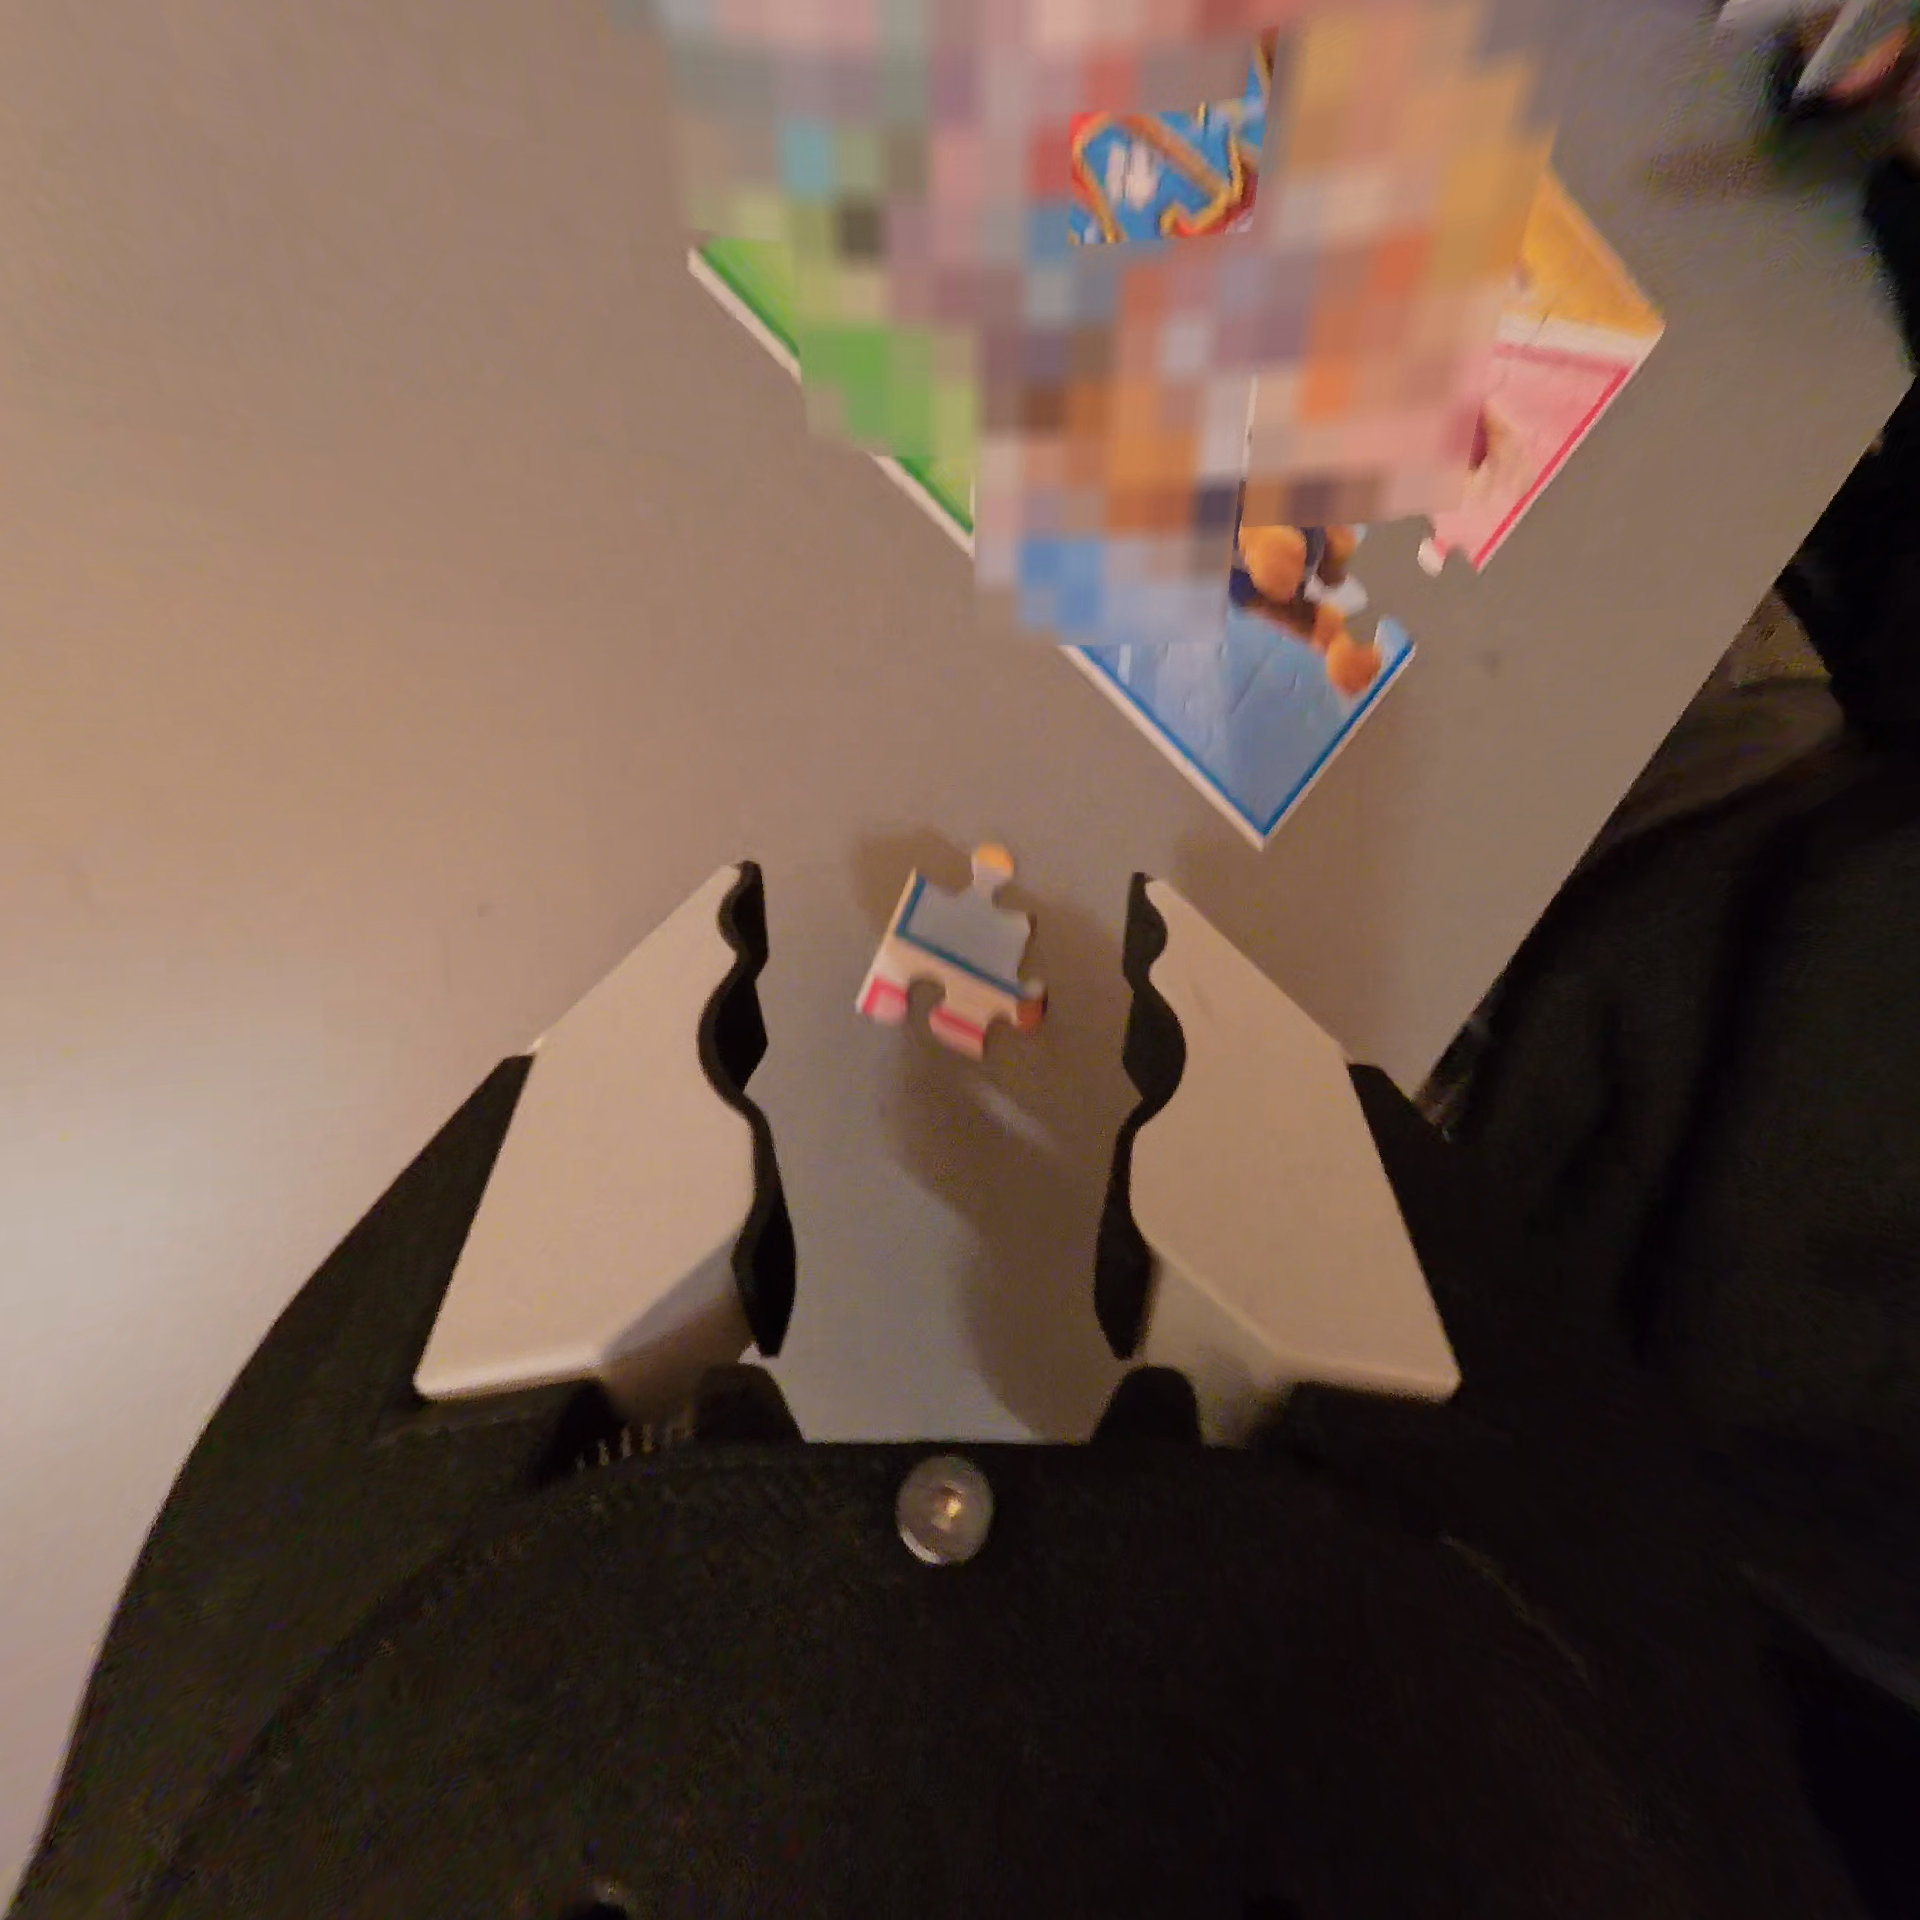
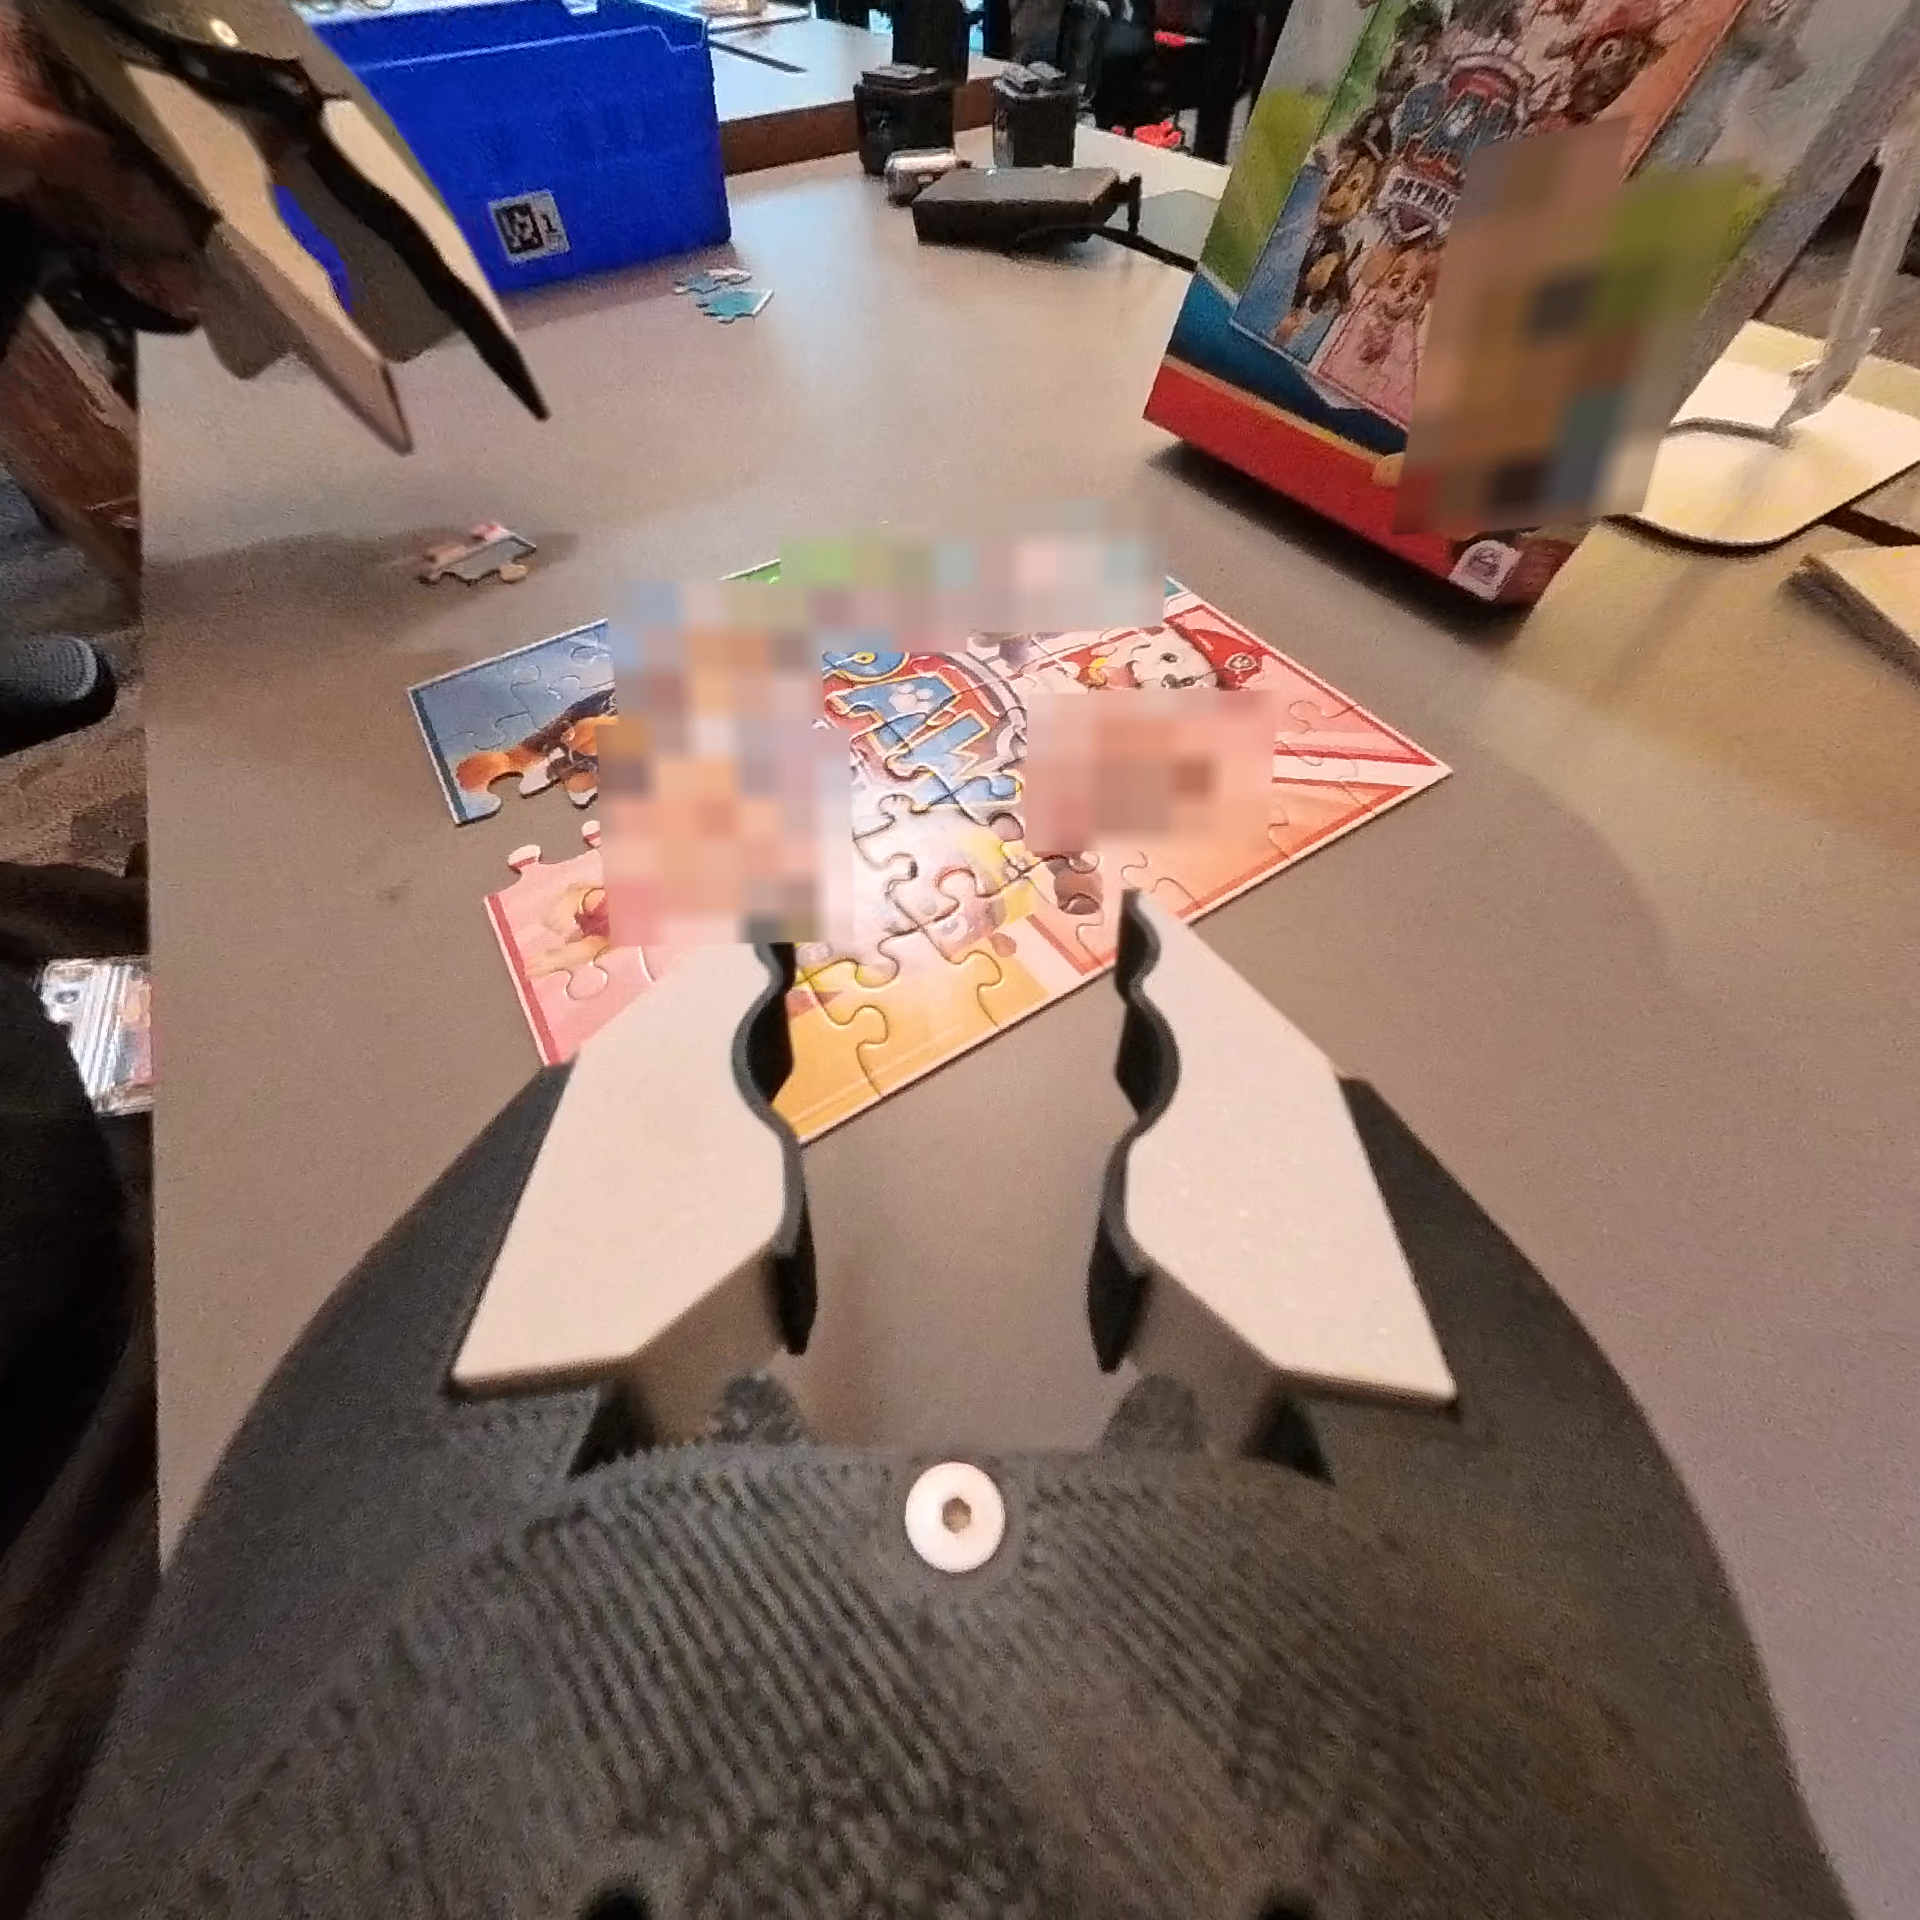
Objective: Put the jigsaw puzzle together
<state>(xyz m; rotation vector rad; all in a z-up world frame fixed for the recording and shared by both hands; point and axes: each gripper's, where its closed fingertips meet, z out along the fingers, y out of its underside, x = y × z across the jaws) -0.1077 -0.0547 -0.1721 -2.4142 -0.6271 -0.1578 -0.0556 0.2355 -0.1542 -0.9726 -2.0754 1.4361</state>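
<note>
1. a grey table filled most of the view under warm, dim light.
2. a second tabletop stood behind it, farther back.
3. dark carpeted floor showed past the table's left edge.

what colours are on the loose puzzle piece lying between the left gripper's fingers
Light blue with a darker blue line, a white edge and pink-red stripes, on the puzzle piece; clearest in the left wrist view.

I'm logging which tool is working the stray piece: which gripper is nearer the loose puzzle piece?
Left. The left gripper hangs open right over the loose puzzle piece, not touching; the right gripper is at the assembled puzzle.
</note>
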